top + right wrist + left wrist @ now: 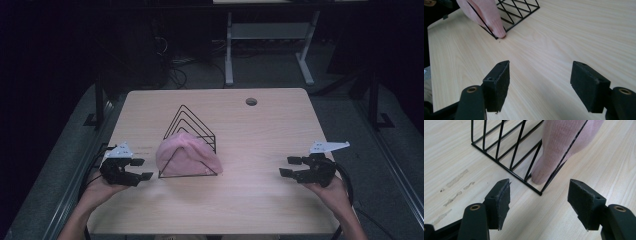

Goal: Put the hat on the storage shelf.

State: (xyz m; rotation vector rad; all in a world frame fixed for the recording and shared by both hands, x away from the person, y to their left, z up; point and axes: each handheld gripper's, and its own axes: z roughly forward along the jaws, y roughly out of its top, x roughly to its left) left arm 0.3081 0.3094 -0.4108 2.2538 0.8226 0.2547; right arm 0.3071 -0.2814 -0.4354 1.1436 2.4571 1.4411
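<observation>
Basically, the light wood table (260,200) was the biggest thing, both grippers hovering low over its near half, well apart from each other. A round hole (251,101) sat in the tabletop far beyond the right gripper.

Next, the black wire rack (192,131), triangular dividers, stood between the two grippers, much nearer the left one. In the left gripper view its near bottom corner (540,193) lay just ahead of the jaws, roughly centred between them, not touching. In the right gripper view the rack (520,8) sat well ahead and off to the jaws' left.

A pink knit hat (187,156) was stuffed in the rack's front slots, bulging out of the wire. Its lower edge (541,175) touched the table just ahead of the left gripper; from the right gripper it (486,15) showed far ahead, at the rack's corner.

Left gripper (140,169): jaws spread wide, nothing between the pads (503,203), pointed at rack and hat, close beside them. Held in the person's left hand (97,190).

Right gripper (292,166): jaws also wide apart, pads (499,85) empty, bare tabletop under them, aimed toward the rack from well off. Right hand (332,192) gripped it.
</observation>
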